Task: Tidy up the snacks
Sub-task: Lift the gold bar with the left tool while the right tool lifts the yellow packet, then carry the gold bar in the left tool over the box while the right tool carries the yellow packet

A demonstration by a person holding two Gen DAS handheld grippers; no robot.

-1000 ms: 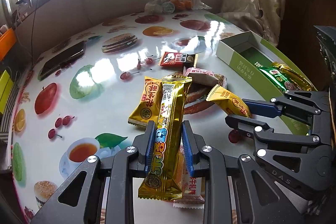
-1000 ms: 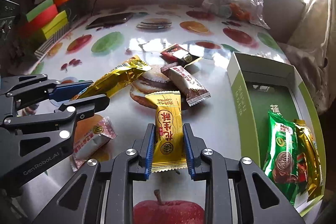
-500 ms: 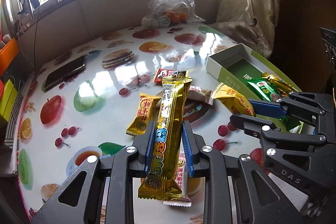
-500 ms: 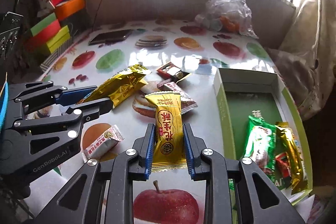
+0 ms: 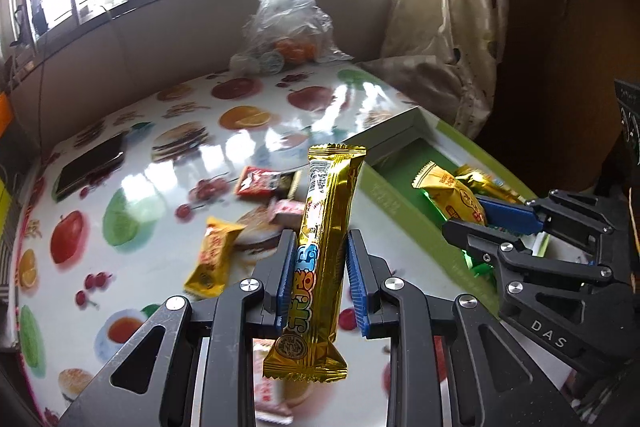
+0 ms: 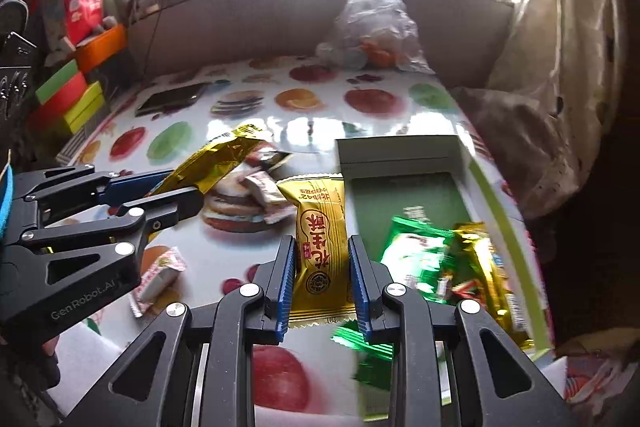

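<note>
Clamping a long gold bar in its jaws above the desk, the left gripper flanks the right gripper, its jaws pinching a yellow snack beside the green box, phone and bag beyond.

Both cams sit right behind their own fingers, angled steeply down over the counter toward the far window wall. The left hand-held gripper cam looks from the near left, close above the loose snacks, and catches the right hand-held gripper at its right edge. The right one's cam hangs just near the green box, with the left gripper poking in at its left edge. Both views share the box, the middle snacks, the phone and the far plastic bag.
</note>
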